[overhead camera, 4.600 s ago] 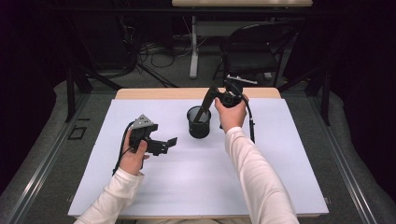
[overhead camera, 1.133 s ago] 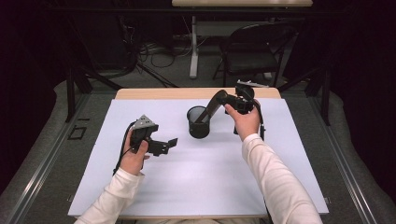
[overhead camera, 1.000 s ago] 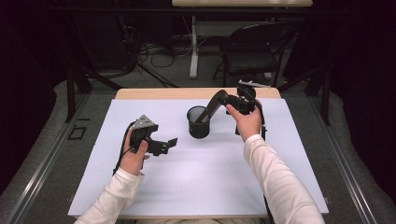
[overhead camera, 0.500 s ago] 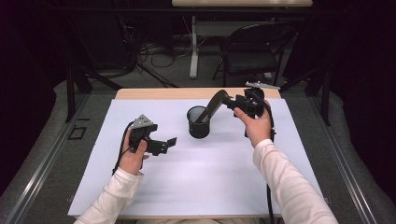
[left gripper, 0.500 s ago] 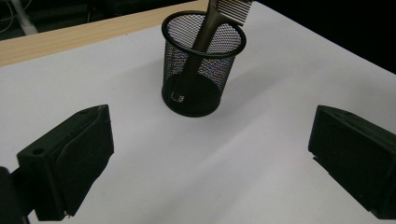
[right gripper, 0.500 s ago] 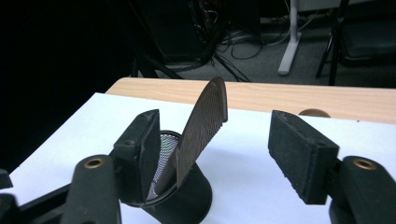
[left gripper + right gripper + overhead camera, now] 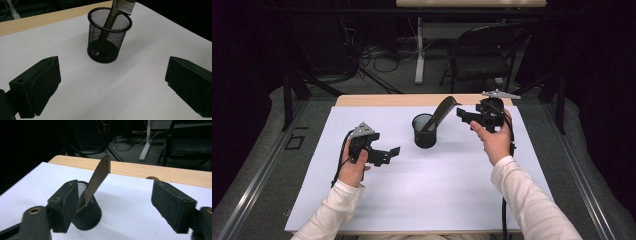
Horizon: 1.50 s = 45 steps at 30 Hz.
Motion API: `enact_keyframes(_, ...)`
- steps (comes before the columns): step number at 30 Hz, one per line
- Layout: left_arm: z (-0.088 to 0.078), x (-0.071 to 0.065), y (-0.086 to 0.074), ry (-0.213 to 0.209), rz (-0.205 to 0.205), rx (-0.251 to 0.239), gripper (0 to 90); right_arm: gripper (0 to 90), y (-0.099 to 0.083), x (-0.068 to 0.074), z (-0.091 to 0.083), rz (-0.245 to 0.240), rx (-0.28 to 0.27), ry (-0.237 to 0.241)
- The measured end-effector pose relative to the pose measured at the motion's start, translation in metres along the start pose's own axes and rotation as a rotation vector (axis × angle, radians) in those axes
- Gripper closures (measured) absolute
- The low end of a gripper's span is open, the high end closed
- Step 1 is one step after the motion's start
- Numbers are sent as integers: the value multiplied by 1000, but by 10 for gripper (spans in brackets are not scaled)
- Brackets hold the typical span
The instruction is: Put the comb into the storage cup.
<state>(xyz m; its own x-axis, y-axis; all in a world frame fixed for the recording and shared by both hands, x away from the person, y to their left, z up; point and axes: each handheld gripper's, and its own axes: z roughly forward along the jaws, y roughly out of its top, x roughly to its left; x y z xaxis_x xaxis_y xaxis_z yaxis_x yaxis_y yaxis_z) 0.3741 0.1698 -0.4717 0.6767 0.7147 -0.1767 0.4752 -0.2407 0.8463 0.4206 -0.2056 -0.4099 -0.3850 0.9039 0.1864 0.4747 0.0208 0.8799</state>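
Your right gripper (image 7: 463, 115) has just been opening and is released, nothing between its jaws, just right of the comb (image 7: 443, 111) leaning in the mesh cup (image 7: 425, 131) mid-counter (image 7: 412, 200), near the far edge. Your left gripper (image 7: 393, 152) hangs released over bare white sheet.

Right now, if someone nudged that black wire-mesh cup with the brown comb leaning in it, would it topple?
Possibly. The black wire-mesh cup looks light, being see-through mesh. The brown comb leans on its rim and sticks out well above, likely making it top-heavy that way. Its flat round base should resist gentle pushes.
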Motion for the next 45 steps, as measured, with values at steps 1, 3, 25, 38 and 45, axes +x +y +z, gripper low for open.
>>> enact_keyframes(1, 0, 0, 0, -2, 0, -1, 5, 184, -1, 0, -2, -8, -3, 2)
enact_keyframes(3, -1, 0, 1, -4, 4, 2, 5, 159, -2, 0, -6, -24, -5, 6)
enact_keyframes(25, -18, 5, 11, 2, 5, 1, 5, 0, -29, -15, -54, -126, 5, 11)
enact_keyframes(38, -35, 14, 10, -6, 0, 17, 5, 0, -45, -20, -73, -175, 32, 17)
enact_keyframes(45, -48, 20, 4, 2, 0, 21, 5, 0, -57, -20, -80, -212, 58, 17)
